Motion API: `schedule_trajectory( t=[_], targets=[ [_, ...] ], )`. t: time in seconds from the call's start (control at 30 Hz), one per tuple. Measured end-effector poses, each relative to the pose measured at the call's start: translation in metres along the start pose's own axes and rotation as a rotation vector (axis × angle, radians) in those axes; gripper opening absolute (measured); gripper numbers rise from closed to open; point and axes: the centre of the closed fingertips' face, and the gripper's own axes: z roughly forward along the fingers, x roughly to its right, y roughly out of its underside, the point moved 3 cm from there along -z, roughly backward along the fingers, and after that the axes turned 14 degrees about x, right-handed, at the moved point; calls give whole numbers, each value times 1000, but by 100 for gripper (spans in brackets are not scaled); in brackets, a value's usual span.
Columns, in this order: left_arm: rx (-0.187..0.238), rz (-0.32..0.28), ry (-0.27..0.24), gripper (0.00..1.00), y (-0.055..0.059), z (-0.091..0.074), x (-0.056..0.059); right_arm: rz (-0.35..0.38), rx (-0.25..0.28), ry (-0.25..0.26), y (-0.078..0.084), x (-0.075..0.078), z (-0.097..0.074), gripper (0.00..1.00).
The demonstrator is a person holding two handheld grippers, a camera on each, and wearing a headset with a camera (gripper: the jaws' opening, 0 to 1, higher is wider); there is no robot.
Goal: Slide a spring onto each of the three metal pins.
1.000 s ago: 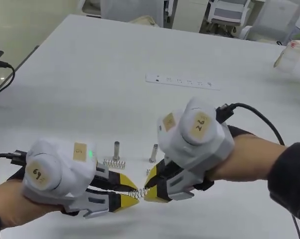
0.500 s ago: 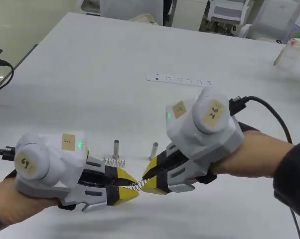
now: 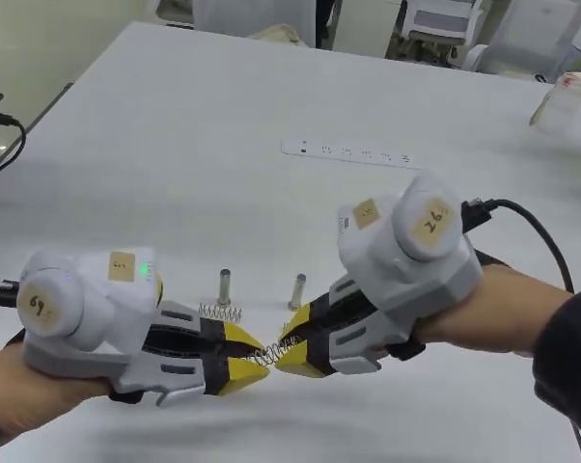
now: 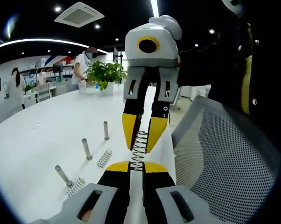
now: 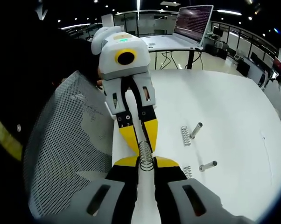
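The left gripper [image 3: 240, 359] is almost closed, its jaws pinching one end of a spring [image 3: 267, 353]. The right gripper [image 3: 289, 349] meets it tip to tip and is nipped just as narrowly on the other end. The spring therefore hangs in the air between them, above the near edge of the worktop [image 3: 175, 145], with its long axis roughly level from one gripper to the other.

The pins [image 4: 86, 148] stand upright just beyond the tips, toward the far edge. All three are bare in the left gripper view, and two loose springs [image 4: 104, 157] lie flat beside them.

The held spring lies crosswise to the pins, so I judge that one gripper must release it and the other must tip it upright. Neither gripper is plainly nearer a pin.
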Motion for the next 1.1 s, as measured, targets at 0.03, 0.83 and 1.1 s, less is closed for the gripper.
schedule_trajectory(
  t=[0.03,0.83,1.1],
  targets=[
    [-1,0,-1,1,0,0,0,1,4,1,-1,0,1,9],
    [-6,11,17,3,2,5,4,-52,-92,-14,-11,-6,2,8],
    [-4,9,9,3,2,6,1,-64,-107,-11,-13,-4,1,8]
  ],
)
